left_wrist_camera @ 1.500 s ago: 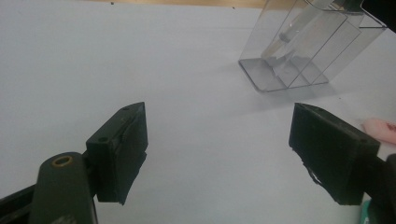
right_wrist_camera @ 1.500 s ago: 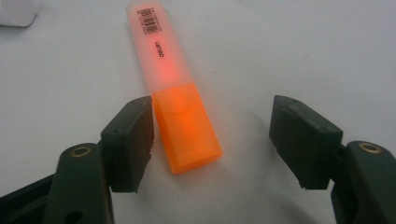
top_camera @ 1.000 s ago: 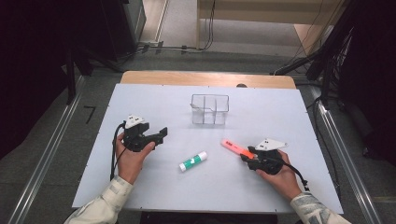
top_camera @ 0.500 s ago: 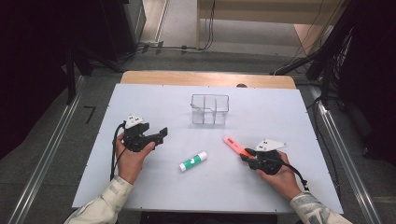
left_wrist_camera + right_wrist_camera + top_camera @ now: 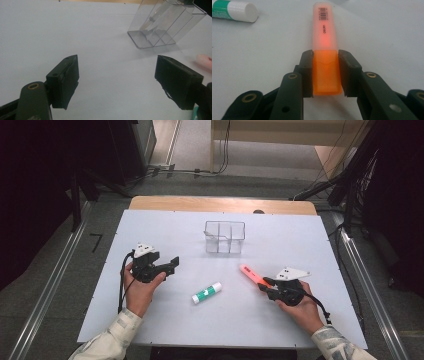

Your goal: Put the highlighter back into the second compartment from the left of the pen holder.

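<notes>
Listing items left to right across the white table (image 5: 165,330).

Item 1: left gripper (image 5: 172,264), held in the person's left hand (image 5: 139,287) near the table's left side. Jaws stand wide apart with nothing between them; in the left gripper view only bare tabletop lies between the two black pads (image 5: 67,77). It points toward the table's centre, judged to be waiting in reserve while the other hand works.

Item 2: glue stick (image 5: 206,292), green and white, lying flat near the middle of the table, between the two grippers and well apart from both. Untouched.

Item 3: clear organiser (image 5: 225,237), a see-through box with dividers, standing upright toward the far edge. Its open compartments are judged to be the likely destination for the loose stationery.

Item 4: orange highlighter (image 5: 252,274), lying on the table right of centre, its cap end pointing away toward the organiser.

Item 5: right gripper (image 5: 266,285), in the person's right hand (image 5: 300,307). Its jaws have just been closing and now sit against both sides of the highlighter's (image 5: 325,50) orange body end, a narrow grip suited to lifting it lengthwise. The highlighter appears not yet raised.
</notes>
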Motion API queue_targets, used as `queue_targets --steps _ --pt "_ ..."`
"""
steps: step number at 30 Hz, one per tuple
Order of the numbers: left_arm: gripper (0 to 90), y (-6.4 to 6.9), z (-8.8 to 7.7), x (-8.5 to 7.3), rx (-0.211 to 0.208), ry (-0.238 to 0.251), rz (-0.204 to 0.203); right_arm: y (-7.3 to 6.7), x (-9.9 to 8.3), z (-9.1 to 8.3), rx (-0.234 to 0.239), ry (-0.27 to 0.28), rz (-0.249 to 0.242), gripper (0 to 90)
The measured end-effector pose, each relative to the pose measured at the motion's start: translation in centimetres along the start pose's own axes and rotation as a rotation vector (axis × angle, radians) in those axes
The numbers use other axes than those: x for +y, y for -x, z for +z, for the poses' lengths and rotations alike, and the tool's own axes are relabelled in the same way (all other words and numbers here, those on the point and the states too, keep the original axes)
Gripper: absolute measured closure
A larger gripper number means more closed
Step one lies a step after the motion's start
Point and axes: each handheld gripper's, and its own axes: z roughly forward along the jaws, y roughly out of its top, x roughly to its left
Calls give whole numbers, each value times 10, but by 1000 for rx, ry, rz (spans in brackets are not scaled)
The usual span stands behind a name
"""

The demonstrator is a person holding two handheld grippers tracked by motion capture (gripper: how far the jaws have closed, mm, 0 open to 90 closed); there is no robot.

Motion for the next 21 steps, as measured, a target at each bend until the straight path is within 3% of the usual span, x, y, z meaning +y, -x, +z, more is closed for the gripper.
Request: queue_targets --steps 21 --pt "204 0 0 0 3 -1 2 2 31 -13 -5 82 46 648"
